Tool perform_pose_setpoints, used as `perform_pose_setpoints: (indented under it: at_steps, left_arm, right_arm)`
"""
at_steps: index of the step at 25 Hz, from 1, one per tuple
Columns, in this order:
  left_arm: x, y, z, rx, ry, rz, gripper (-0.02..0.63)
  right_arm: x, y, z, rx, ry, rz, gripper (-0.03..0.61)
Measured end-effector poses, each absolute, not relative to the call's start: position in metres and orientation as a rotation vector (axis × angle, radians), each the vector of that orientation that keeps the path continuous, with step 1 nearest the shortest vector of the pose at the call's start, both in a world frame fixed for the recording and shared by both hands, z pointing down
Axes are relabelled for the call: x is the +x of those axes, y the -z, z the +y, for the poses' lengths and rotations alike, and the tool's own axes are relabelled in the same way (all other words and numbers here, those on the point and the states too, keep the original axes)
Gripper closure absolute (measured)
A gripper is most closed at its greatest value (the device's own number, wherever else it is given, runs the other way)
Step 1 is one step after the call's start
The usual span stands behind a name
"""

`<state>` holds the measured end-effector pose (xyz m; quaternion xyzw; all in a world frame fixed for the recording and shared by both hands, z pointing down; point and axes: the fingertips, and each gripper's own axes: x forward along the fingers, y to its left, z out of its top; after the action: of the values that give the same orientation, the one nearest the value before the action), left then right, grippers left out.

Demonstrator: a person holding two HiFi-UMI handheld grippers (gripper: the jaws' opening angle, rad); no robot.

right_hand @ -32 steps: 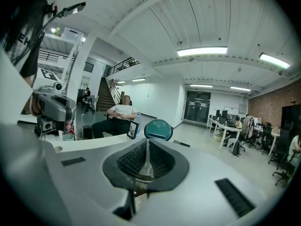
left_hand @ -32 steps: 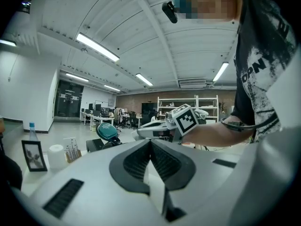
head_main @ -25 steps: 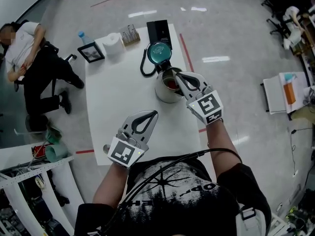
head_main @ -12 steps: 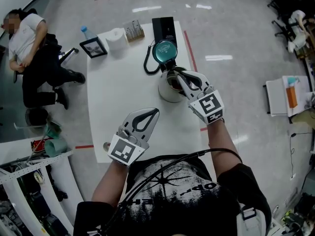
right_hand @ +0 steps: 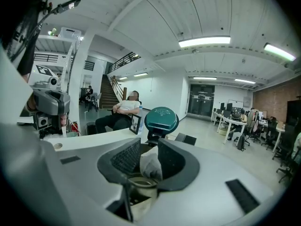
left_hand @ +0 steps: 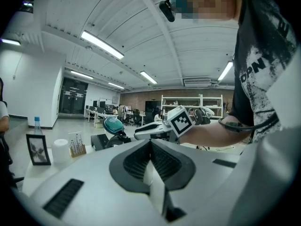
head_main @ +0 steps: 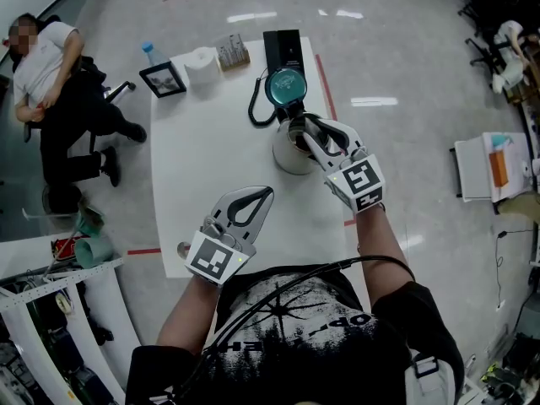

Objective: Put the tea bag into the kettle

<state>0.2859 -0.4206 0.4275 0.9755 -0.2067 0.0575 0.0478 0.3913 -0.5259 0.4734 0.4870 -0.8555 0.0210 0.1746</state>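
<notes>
**Right gripper view: tea bag poised over the kettle's mouth**

Right gripper view has it best, folks. The right claw (right_hand: 148, 145) is opening as we speak. The tea bag (right_hand: 151, 166) hangs between its jaws, leaning on the right-hand pad with daylight showing on the other side. Directly beneath sits the round mouth of the kettle (right_hand: 140, 183), with its teal lid (right_hand: 161, 119) flipped up out of the way behind. From the head view, the tips of the right claw (head_main: 305, 126) sit right over the kettle (head_main: 285, 157) on the white surface (head_main: 202, 167), so the line looks good.

The call here, I'd say, is patience. Hold the claw steady and centred above the opening and let the jaws spread until the bag falls free on its own. No sideways flick. The risk is that the light bag clings to that pad or catches the rim, and a small dip toward the mouth should cure that. Whether a string trails from it, I can't make out.

Left claw (head_main: 267, 194) is clenched and empty, over the near part of the surface, well apart from the action.
</notes>
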Motion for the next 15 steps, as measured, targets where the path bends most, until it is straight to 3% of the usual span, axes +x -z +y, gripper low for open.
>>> perform_pose_setpoints:
  at_steps: [15]
  left_arm:
    - [0.268,-0.425,-0.41,2.97,-0.158,-0.662,0.603]
  right_arm:
    - [0.381,-0.477,-0.519,1.351,-0.081,-2.333,0.387]
